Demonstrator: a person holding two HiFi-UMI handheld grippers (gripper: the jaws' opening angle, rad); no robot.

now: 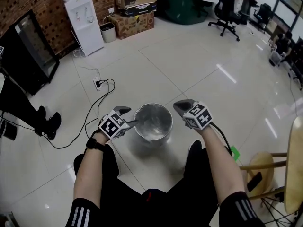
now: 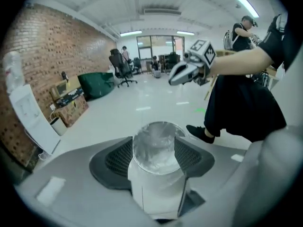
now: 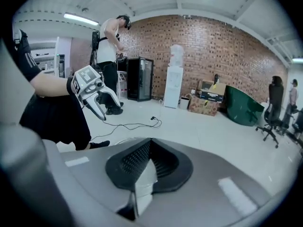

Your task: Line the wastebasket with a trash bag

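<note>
Head view: wastebasket (image 1: 152, 123) upright on the floor (image 1: 199, 65) at frame centre, left gripper (image 1: 128, 117) at its left rim, right gripper (image 1: 182, 109) at its right, about equally near. Left gripper view: released, wide-spread fingers (image 2: 113, 157) framing its open mouth, clear trash bag (image 2: 156, 157) seemingly inside, no contact. Right gripper view: fingers (image 3: 163, 164) clenched together, wastebasket out of frame, pale sliver in the seam unidentifiable.

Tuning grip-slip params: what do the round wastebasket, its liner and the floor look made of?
Round white wastebasket: smooth matte white wall, probably plastic.
Clear trash bag lining it: thin, crinkly, glossy film with silvery glints, likely polyethylene.
Pale floor: large glossy tiles with grout lines and reflected ceiling lights, so ceramic or similar.
</note>
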